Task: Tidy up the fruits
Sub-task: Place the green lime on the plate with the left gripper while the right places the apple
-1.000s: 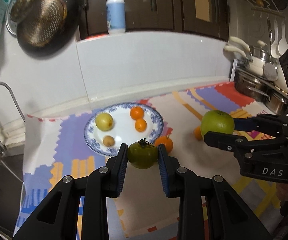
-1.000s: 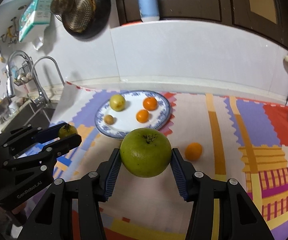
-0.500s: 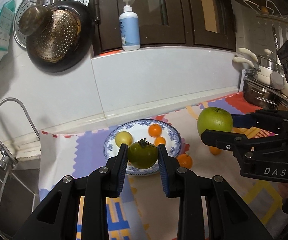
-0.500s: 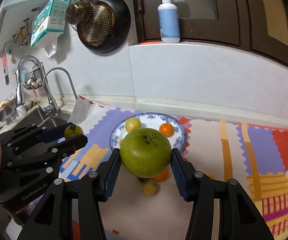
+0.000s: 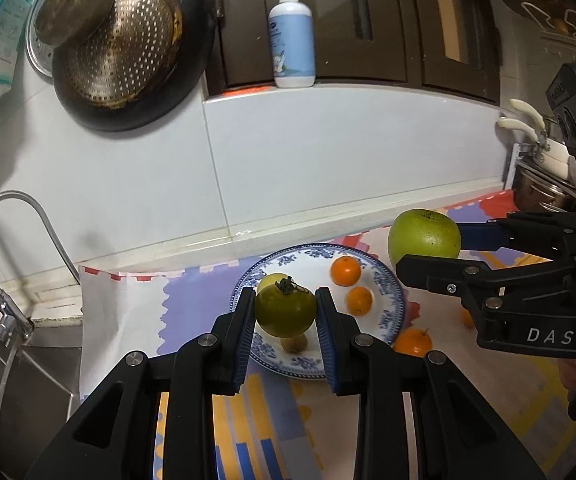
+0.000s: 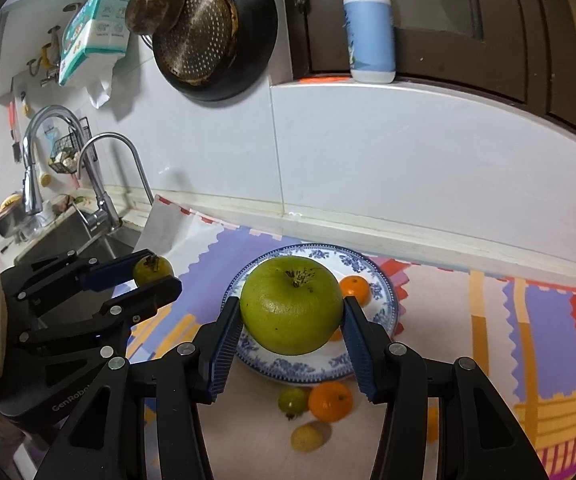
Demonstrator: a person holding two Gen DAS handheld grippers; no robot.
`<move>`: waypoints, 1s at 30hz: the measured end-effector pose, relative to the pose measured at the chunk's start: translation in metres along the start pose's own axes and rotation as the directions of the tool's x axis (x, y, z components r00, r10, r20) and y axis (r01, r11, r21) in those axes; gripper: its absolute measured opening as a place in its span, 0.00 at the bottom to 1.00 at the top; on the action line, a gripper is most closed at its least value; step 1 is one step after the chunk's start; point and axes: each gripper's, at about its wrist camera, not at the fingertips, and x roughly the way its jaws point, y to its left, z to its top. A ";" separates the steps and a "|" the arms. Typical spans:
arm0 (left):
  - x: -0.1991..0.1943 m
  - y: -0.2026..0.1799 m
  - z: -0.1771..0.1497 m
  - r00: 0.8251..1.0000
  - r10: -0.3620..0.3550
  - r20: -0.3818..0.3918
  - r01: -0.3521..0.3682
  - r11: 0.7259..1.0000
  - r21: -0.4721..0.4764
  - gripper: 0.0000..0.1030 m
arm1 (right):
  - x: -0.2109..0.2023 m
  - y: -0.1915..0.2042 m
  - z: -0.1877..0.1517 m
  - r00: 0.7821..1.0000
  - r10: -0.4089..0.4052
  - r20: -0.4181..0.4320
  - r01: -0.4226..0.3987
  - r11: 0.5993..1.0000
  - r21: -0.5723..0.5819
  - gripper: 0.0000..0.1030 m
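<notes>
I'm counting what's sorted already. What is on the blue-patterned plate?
On the plate: two oranges, a yellow fruit and a small brownish one. The green fruit held in the left claw covers part of the plate.

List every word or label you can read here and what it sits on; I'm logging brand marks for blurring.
"DAS": white letters on the body of the right claw, seen from the left wrist.
"GenRobot.AI": on the body of the left claw, seen from the right wrist; the ending is partly hidden.
Pump bottle: printed label, too blurred to read.
Teal-and-white package hanging on the wall: print too small to read.
</notes>
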 end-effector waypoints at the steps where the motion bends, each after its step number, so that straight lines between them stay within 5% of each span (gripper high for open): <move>1: 0.003 0.001 0.000 1.000 0.001 -0.003 -0.001 1.000 -0.002 0.29 | 0.006 -0.001 0.002 1.000 0.002 -0.006 -0.002 1.000 -0.002 0.49; 30: 0.119 0.021 -0.025 0.984 -0.055 -0.171 0.051 0.998 -0.026 0.29 | 0.134 -0.028 0.003 0.976 0.039 -0.212 -0.038 0.999 0.009 0.49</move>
